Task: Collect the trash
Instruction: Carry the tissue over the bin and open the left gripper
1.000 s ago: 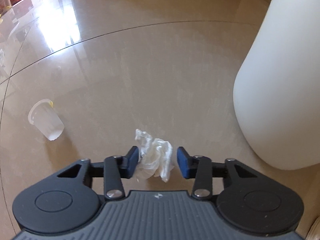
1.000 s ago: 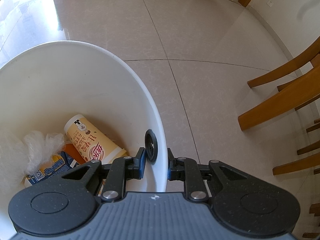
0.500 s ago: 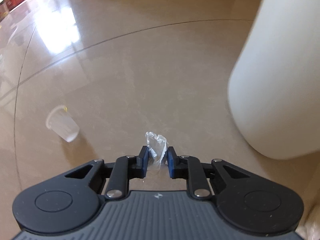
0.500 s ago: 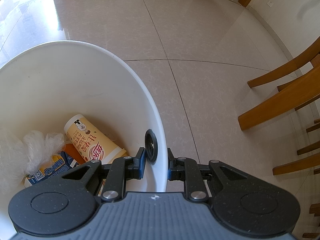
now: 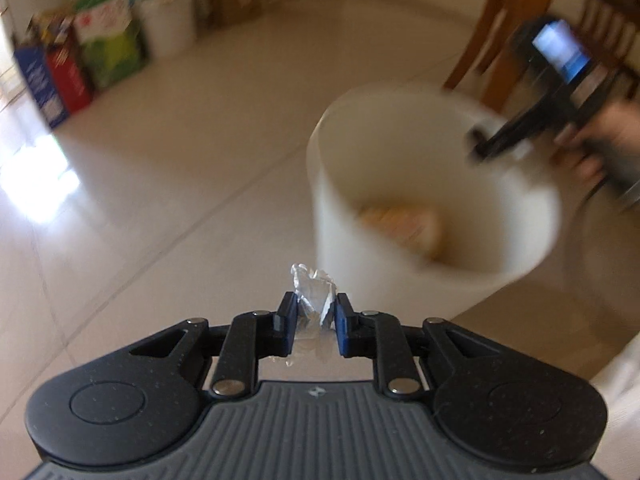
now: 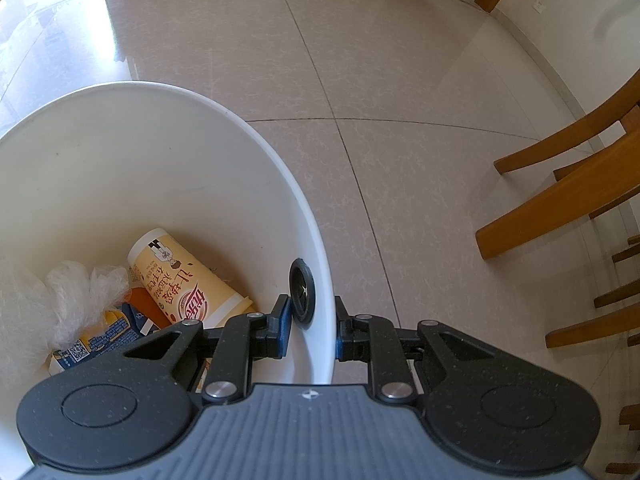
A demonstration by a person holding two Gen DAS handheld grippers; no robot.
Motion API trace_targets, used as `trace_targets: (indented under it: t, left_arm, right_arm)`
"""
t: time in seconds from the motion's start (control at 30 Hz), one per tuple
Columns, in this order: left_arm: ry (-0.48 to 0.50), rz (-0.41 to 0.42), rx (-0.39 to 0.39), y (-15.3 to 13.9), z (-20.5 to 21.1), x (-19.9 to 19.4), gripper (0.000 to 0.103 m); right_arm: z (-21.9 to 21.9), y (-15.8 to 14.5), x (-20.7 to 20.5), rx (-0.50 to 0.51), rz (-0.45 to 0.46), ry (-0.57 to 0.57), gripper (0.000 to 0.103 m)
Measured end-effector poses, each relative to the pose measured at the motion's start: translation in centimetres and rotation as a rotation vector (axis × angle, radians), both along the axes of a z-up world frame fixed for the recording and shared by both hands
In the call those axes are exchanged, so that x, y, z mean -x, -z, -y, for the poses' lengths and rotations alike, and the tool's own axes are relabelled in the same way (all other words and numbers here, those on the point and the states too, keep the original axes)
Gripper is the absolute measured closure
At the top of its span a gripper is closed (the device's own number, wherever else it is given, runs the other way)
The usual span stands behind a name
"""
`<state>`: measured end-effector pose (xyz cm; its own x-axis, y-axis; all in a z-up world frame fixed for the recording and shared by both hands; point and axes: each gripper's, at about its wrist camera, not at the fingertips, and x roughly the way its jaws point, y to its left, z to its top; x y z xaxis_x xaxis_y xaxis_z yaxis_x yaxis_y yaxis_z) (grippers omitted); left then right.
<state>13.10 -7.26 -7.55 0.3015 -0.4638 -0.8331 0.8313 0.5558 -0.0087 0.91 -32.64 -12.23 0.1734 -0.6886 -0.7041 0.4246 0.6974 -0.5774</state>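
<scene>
In the left wrist view, coloured boxes (image 5: 76, 64) are seen blurred along the wall at the upper left of the frame, on a glossy tiled floor (image 5: 180, 168). At the lower centre the left gripper (image 5: 313, 322) is clenched on a crumpled white wrapper (image 5: 314, 294), which is pinched between the two blue pads and sticks out above them towards the centre of the frame. A small scrap of it hangs below the pads. Just to the upper right of the wrapper the white bin (image 5: 432, 184) is seen from above, blurred, with an orange-and-cream shape lying at its bottom. The wrapper lies in front of the bin's near outer wall, not over its opening. At the upper right of the frame the right gripper (image 5: 486, 142) is seen at the bin's rim, carried by a hand (image 5: 596, 144), with wooden chair legs behind it.

In the right wrist view, the bin (image 6: 168, 152) fills the left half of the frame. Inside it, from left to right, a clear plastic bag (image 6: 76, 296), a blue-and-yellow carton (image 6: 104, 336) and a paper cup (image 6: 184, 284) lying on its side are seen. At the lower centre the right gripper (image 6: 309, 328) is closed on the bin's wall, one pad inside beside a black round grommet (image 6: 303, 292) and one pad outside. Wooden chairs (image 6: 560, 208) stand at the right edge.
</scene>
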Motion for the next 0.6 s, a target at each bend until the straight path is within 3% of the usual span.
trace_targets:
  t: [0.13,0.23,0.27,0.3,0.33,0.37,0.47,0.6]
  left_arm:
    - [0.064,-0.047,0.091,-3.4,3.4,0.6,0.085]
    - [0.096,-0.093,0.160,-4.0,5.6,0.9,0.083]
    - [0.103,-0.109,0.175,-3.9,6.5,1.2,0.070]
    - [0.112,-0.126,0.178,-3.8,7.3,1.3,0.038]
    - [0.116,-0.127,0.169,-3.5,8.1,1.5,0.024]
    - [0.113,-0.102,0.171,-3.3,8.6,1.9,0.017]
    - [0.129,-0.034,0.147,-3.2,9.0,2.7,0.017]
    - [0.075,-0.050,0.136,-2.6,7.5,1.5,0.016]
  right_arm:
    - [0.0,0.0,0.0,-0.001,0.000,0.001,0.080]
    - [0.0,0.0,0.1,0.000,0.000,-0.001,0.080]
    - [0.0,0.0,0.1,0.001,0.000,-0.003,0.080]
    - [-0.1,0.0,0.1,0.002,-0.001,-0.004,0.080]
    - [0.0,0.0,0.1,0.002,0.000,-0.004,0.080]
    - [0.0,0.0,0.1,0.001,-0.001,-0.005,0.080]
    - [0.0,-0.1,0.1,-0.003,0.001,-0.008,0.080]
    - [0.0,-0.2,0.2,-0.006,0.001,-0.011,0.080]
